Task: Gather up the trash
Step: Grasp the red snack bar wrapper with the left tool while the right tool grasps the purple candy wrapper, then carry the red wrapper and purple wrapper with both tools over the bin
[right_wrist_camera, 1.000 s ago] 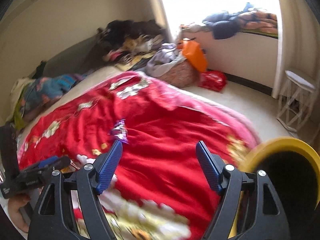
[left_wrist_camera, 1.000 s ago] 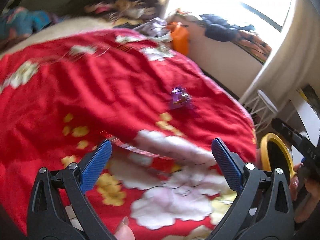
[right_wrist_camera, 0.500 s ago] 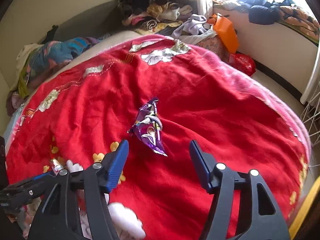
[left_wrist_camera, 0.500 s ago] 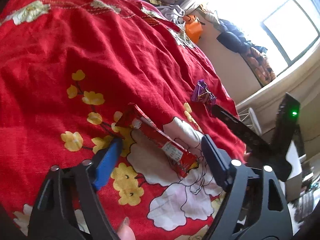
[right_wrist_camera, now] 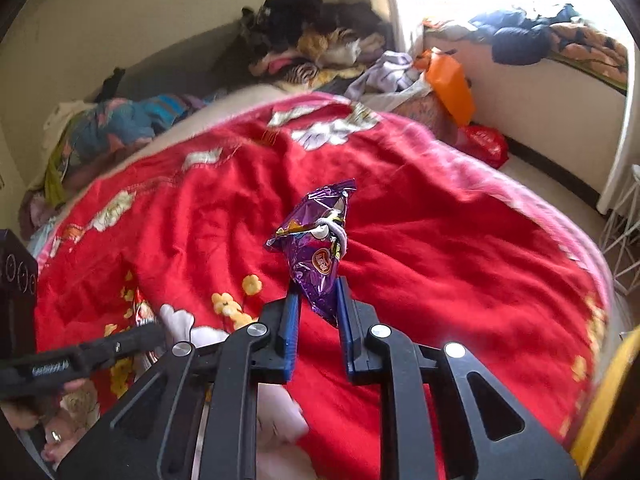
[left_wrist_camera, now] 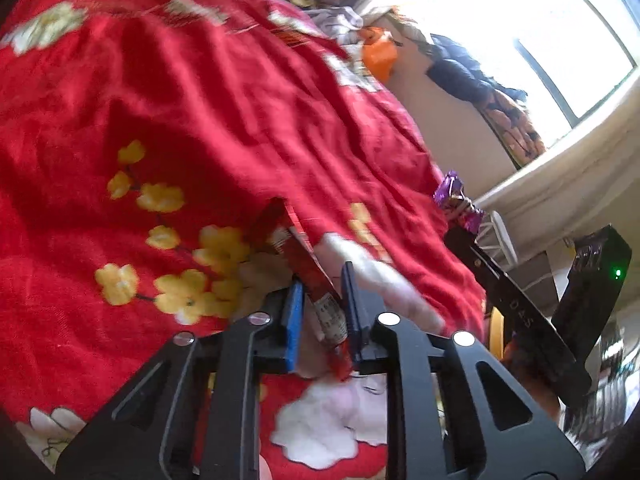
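Now the left gripper (left_wrist_camera: 320,292) is closing on a long red wrapper (left_wrist_camera: 316,280) that lies on the red blanket (left_wrist_camera: 180,100); the wrapper is narrow and glossy, with a pale printed label near the blue pads. Its far end runs up under a blanket fold. The right gripper (right_wrist_camera: 318,300) is closing too, pinching the lower tip of a crinkled purple foil wrapper (right_wrist_camera: 316,248), which stands up from the blanket, its torn top open, with white and yellow print.

Right hand-held gripper (right_wrist_camera: 317,300) closing on purple wrapper (right_wrist_camera: 316,248), red blanket (right_wrist_camera: 440,248).
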Demonstrator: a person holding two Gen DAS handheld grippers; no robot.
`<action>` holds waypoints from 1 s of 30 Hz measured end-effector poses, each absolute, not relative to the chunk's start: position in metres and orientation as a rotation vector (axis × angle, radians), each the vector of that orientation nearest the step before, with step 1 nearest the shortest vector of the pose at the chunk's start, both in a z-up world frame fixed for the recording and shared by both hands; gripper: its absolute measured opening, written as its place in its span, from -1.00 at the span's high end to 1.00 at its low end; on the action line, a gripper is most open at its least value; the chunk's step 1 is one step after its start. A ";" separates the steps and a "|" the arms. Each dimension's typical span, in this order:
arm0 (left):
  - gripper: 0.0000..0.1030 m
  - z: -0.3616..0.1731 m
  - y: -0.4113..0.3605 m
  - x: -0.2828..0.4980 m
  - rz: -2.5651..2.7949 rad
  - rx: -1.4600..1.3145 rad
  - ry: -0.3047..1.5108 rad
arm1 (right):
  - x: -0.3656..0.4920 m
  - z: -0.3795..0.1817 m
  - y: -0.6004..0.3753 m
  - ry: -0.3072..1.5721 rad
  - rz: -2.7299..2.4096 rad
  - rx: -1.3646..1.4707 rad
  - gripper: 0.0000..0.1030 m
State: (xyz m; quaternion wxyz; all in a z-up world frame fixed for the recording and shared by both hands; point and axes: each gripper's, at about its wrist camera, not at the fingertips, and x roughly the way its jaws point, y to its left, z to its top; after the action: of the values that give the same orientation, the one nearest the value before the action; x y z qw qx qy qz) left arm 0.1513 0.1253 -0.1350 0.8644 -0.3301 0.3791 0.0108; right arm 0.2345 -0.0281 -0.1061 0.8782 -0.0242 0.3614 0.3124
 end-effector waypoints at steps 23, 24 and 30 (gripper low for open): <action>0.79 -0.053 -0.031 0.165 -0.302 -0.387 0.646 | 0.168 -0.081 -0.231 0.690 0.333 0.148 0.70; 0.79 -0.053 -0.036 0.166 -0.310 -0.384 0.645 | 0.163 -0.082 -0.240 0.689 0.312 0.154 0.70; 0.79 -0.047 -0.072 0.171 -0.366 -0.344 0.635 | 0.146 -0.082 -0.278 0.679 0.232 0.172 0.70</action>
State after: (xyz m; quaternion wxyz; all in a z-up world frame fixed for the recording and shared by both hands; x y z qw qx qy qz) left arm 0.1707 -0.0718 -0.0467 0.9191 -0.1674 0.3088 -0.1782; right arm 0.1459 -0.2780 -0.0822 0.9327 0.0843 0.3319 0.1136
